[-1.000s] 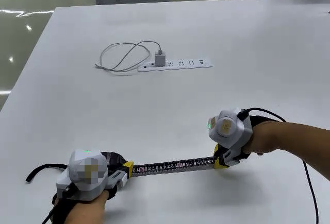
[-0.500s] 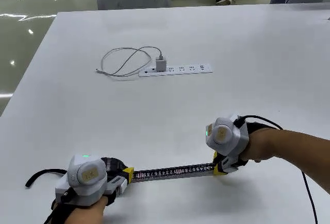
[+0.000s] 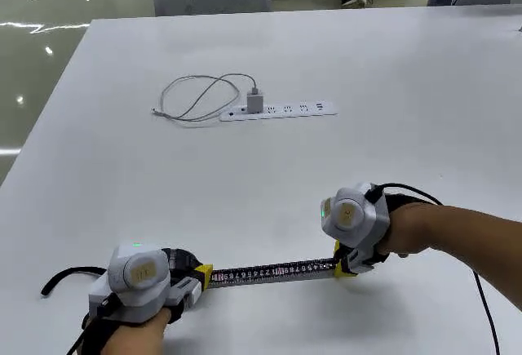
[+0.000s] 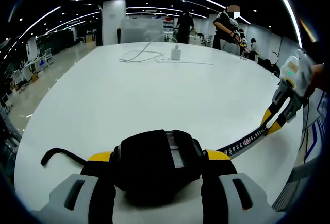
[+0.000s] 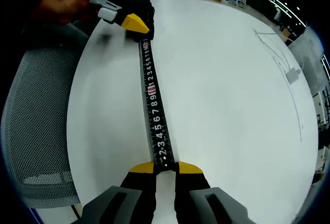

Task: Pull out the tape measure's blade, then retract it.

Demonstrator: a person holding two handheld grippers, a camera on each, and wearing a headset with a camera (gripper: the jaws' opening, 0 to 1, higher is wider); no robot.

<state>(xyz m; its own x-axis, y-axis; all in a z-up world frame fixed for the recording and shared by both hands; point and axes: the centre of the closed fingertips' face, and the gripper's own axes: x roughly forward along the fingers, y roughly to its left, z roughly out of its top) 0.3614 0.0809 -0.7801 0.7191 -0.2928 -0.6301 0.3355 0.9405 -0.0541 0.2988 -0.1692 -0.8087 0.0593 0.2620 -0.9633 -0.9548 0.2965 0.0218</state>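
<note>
On table: tape measure left, blade running right; power strip behind.

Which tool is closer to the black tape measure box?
Left. The left tool is clamped around the black case, one jaw on each side. The right tool is away at the far end of the pulled-out blade, pinching its tip.

Blade — white nos. 2–9, red 10 mark
</note>
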